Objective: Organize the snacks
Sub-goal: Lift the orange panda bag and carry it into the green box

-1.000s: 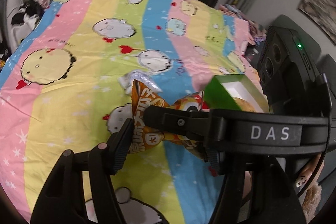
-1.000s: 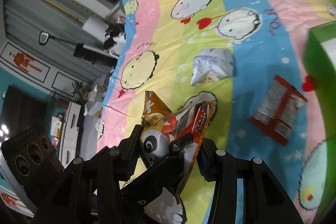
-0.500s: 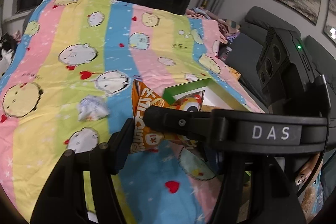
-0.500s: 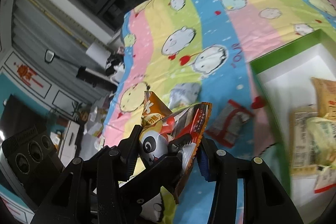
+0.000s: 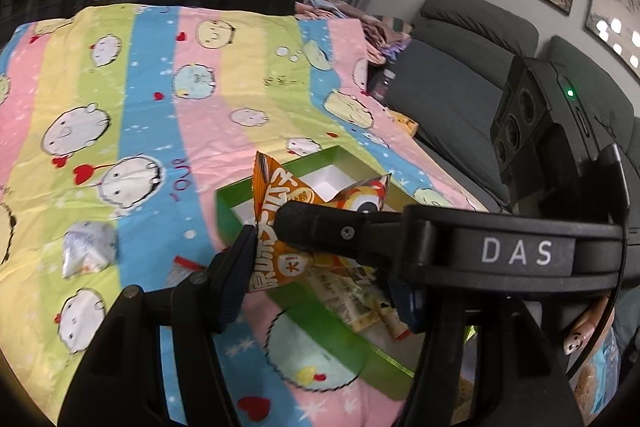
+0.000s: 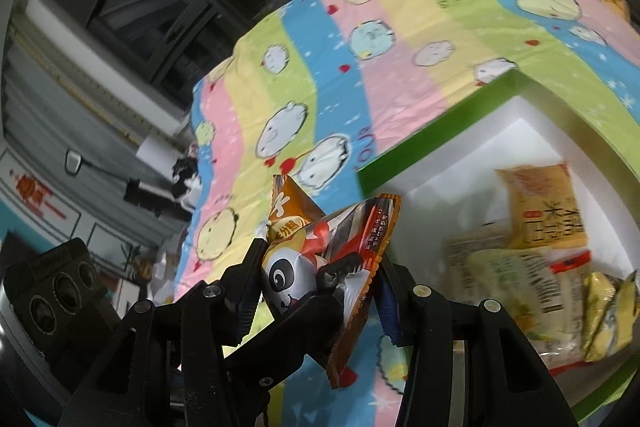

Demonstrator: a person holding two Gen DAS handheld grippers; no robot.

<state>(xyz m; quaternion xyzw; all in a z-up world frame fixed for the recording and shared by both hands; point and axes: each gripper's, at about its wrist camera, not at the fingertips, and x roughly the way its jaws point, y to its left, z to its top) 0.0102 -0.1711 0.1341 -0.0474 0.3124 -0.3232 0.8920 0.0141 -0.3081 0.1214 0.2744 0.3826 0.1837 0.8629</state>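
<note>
My left gripper (image 5: 324,279) is shut on an orange snack bag (image 5: 280,227) with white lettering. In the right wrist view, my right gripper (image 6: 320,287) is shut on a panda-printed orange bag (image 6: 304,267) pressed against the first. The two grippers cross: a right finger (image 5: 340,231) lies across the left wrist view, and a left finger (image 6: 296,323) runs under the panda bag. Both bags hang over the near left corner of a green box (image 6: 420,143) with a white inside, which holds several yellow snack packs (image 6: 540,207). The box rim (image 5: 232,203) shows behind the orange bag.
A striped cartoon blanket (image 5: 160,75) covers the surface. On it, left of the box, lie a crumpled silver packet (image 5: 88,251) and part of a red-edged packet (image 5: 188,263). A grey sofa (image 5: 460,67) stands past the blanket's right edge.
Both grippers have carried the bags together to the right and a little up. The green box has come from the picture's edge to right beneath and behind the bags. The grips are unchanged.
</note>
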